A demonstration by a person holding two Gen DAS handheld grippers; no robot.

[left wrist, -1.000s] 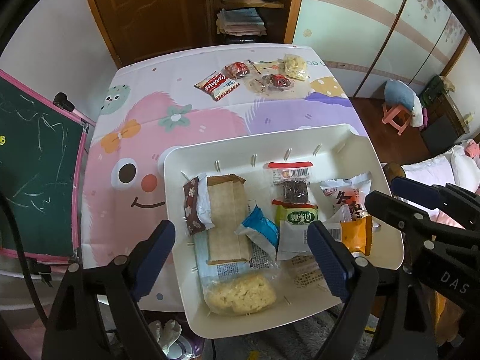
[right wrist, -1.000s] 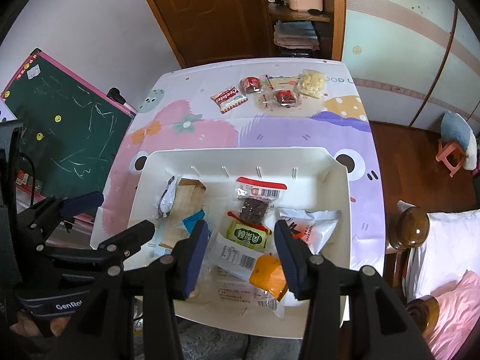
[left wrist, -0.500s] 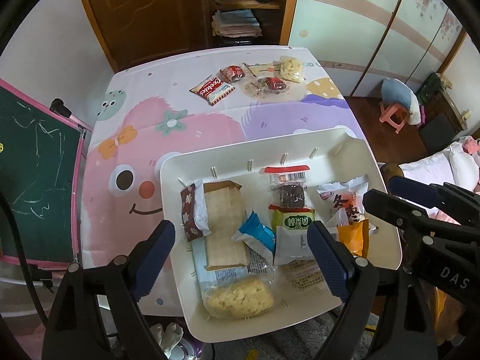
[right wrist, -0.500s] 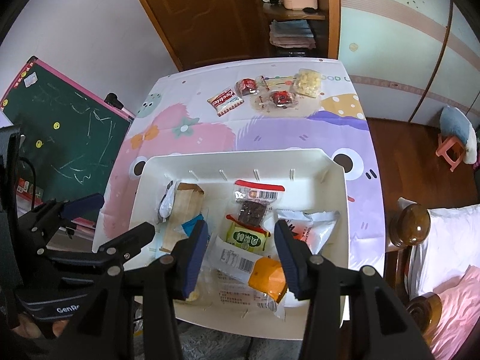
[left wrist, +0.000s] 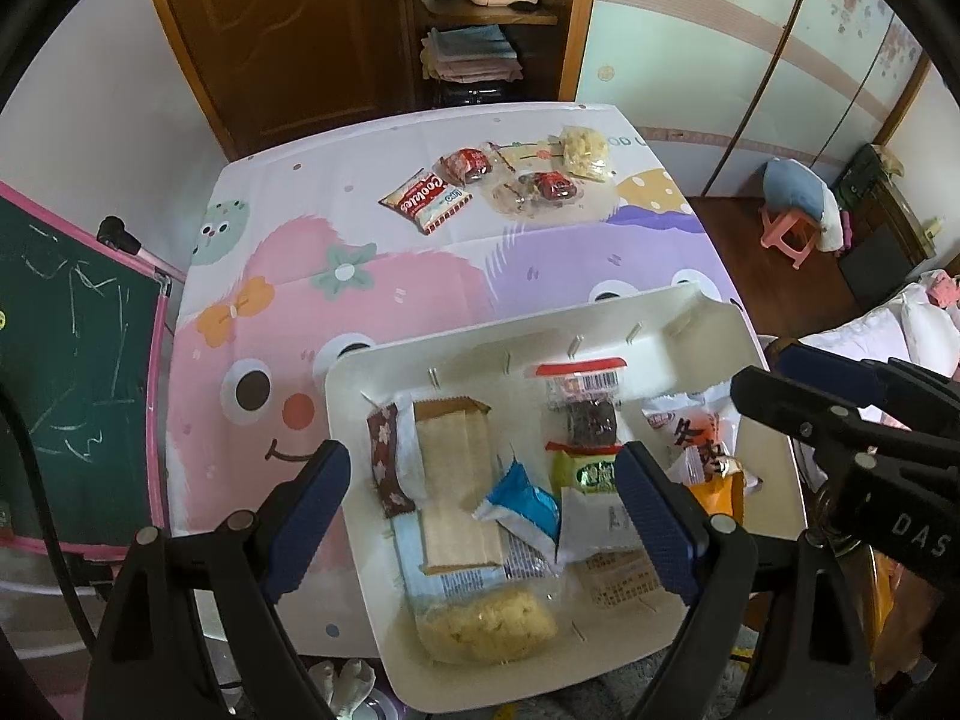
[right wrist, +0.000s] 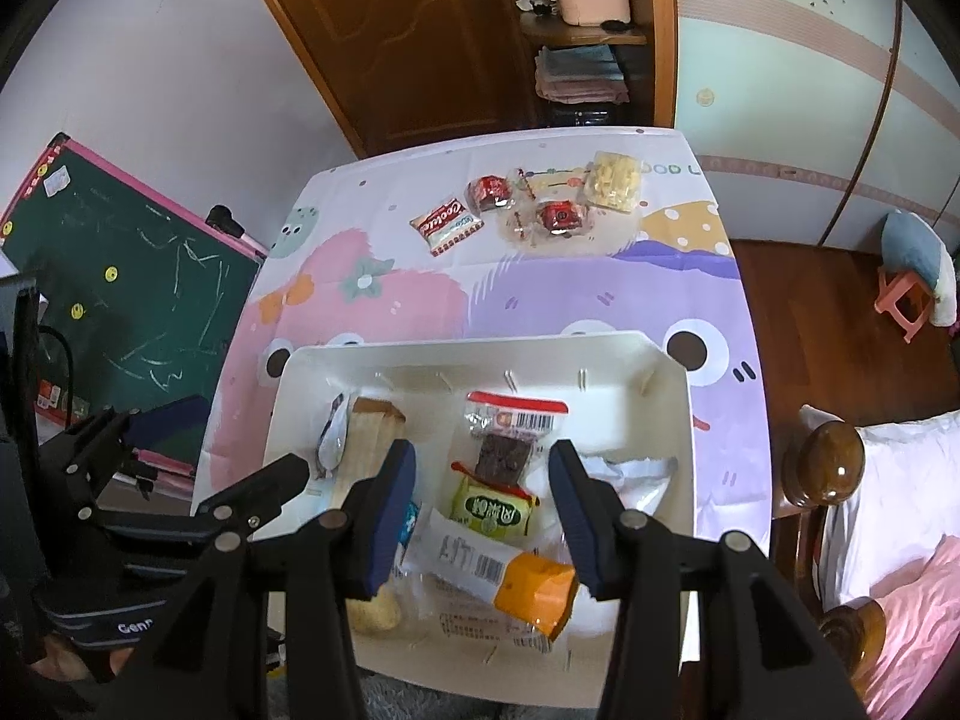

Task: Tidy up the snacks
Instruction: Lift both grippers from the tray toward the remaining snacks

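Observation:
A white tray (left wrist: 708, 324) (right wrist: 672, 372) at the table's near edge holds several snack packets, among them a tan wafer pack (left wrist: 459, 480), a green packet (right wrist: 492, 507), a blue packet (left wrist: 525, 504) and an orange-ended pack (right wrist: 534, 588). At the table's far end lie a Cookies packet (left wrist: 427, 199) (right wrist: 447, 225), two red-wrapped snacks (left wrist: 465, 165) (right wrist: 561, 215) and a pale yellow bag (left wrist: 582, 153) (right wrist: 612, 180). My left gripper (left wrist: 480, 510) is open and empty above the tray. My right gripper (right wrist: 483, 516) is open and empty above the tray too.
A cartoon-print cloth covers the table (left wrist: 372, 276). A green chalkboard (left wrist: 66, 372) stands at the left. A brown door (right wrist: 408, 30) and shelves are behind the table. A bed (right wrist: 888, 540) and a pink stool (left wrist: 792, 234) are at the right.
Both grippers have pulled back and tilted a little, so the tray sits lower in both views and more of the far table shows. Nothing on the table has moved.

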